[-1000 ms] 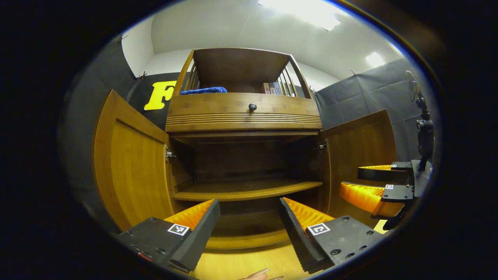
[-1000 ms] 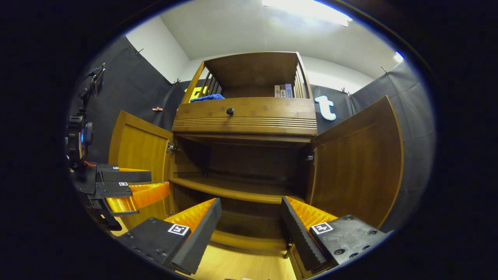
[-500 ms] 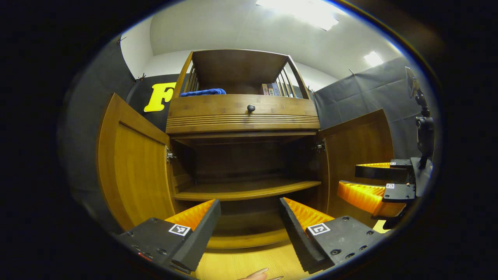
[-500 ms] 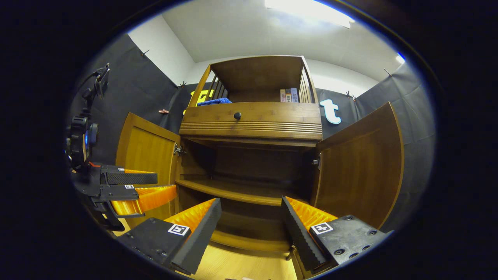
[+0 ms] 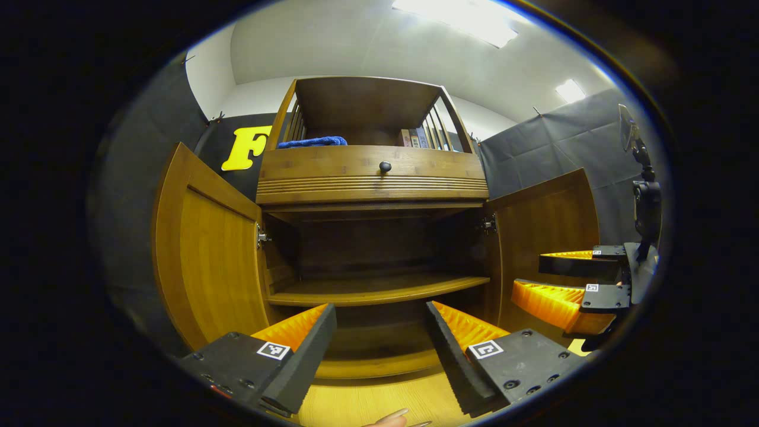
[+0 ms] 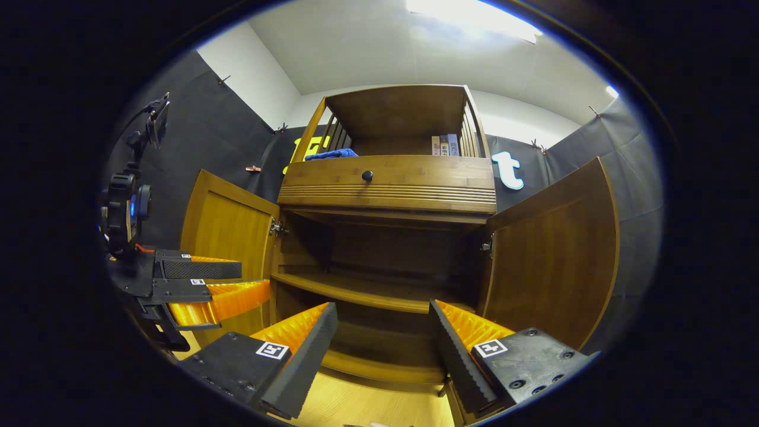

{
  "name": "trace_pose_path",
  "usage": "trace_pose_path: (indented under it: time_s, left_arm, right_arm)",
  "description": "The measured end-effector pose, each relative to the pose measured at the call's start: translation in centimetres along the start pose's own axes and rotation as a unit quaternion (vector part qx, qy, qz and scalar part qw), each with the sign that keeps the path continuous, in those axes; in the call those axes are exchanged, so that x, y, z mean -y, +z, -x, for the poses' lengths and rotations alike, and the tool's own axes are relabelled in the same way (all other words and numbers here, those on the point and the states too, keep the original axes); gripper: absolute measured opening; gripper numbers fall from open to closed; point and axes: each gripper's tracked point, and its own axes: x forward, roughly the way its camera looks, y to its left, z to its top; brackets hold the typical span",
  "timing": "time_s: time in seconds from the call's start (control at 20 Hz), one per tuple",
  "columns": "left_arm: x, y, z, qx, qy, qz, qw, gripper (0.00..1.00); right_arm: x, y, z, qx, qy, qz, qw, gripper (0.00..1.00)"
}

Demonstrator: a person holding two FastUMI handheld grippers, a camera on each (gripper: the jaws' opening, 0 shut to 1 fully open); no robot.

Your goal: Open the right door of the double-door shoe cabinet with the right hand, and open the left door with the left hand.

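Observation:
The wooden shoe cabinet [image 5: 373,178] [image 6: 388,178] stands ahead with both doors swung wide. Its left door [image 5: 207,255] [image 6: 228,228] hangs open on the left, its right door [image 5: 542,231] [image 6: 554,249] on the right. Inside, a bare shelf [image 5: 373,289] [image 6: 367,290] crosses the dark interior. My left gripper [image 5: 379,323] is open in front of the cabinet, holding nothing, and appears at the left in the right gripper view [image 6: 207,284]. My right gripper [image 6: 382,323] is open too, apart from both doors, and appears at the right in the left gripper view [image 5: 569,279].
Above the doors is a drawer with a dark knob [image 5: 385,166] [image 6: 367,175]. On top, a railed shelf holds a blue cloth [image 5: 312,142] [image 6: 331,153] and some books [image 5: 413,137] [image 6: 446,145]. Light wooden floor [image 5: 367,403] lies below the grippers.
Both views have drifted slightly; the cabinet sits a touch lower and farther right in the right gripper view. Doors and grippers stay as they were.

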Motion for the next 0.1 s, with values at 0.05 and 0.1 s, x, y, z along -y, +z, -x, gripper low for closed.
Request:
trace_pose_path:
  time_s: [0.05, 0.1]
  left_arm:
    - [0.05, -0.09, 0.01, -0.001, 0.000, 0.000, 1.000, 0.93]
    - [0.14, -0.03, -0.02, -0.001, -0.001, 0.000, 1.000, 0.93]
  right_arm:
    - [0.06, -0.06, 0.00, 0.000, 0.000, -0.001, 1.000, 0.97]
    - [0.09, -0.05, 0.01, 0.000, -0.001, -0.001, 1.000, 0.97]
